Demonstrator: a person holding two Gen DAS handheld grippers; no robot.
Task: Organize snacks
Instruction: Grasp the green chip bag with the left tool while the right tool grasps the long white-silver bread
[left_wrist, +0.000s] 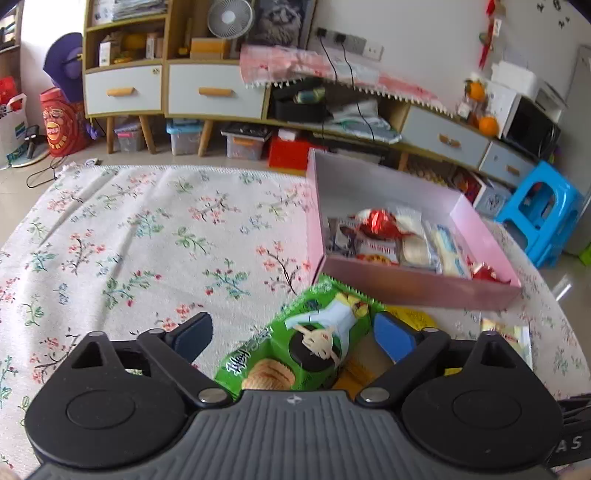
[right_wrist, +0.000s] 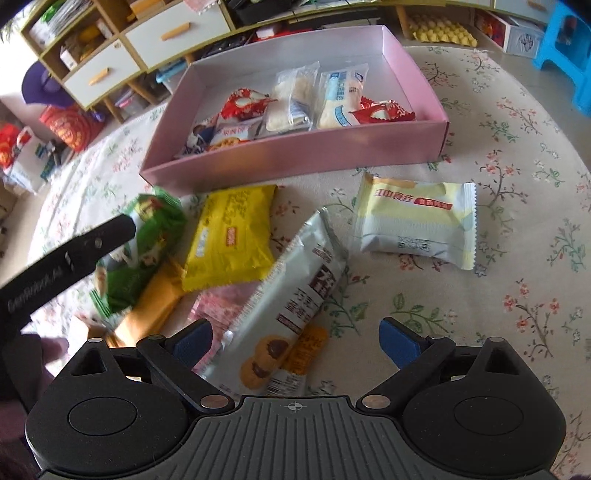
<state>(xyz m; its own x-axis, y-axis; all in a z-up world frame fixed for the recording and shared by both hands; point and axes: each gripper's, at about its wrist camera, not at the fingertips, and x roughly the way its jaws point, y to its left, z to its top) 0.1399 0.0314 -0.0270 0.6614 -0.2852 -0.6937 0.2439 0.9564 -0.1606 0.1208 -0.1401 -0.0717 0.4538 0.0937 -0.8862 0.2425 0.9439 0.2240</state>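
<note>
One pink cardboard box (right_wrist: 295, 155) is seen on the flowered cloth (right_wrist: 517, 221), with about seven crinkly wrapped snacks inside. Six packets lie loose before it. The left gripper (left_wrist: 295, 332) is spread around the glossy green packet (left_wrist: 314, 343), unpressed; the right gripper (right_wrist: 295, 343) is spread over the long silver packet (right_wrist: 295, 288).
</note>
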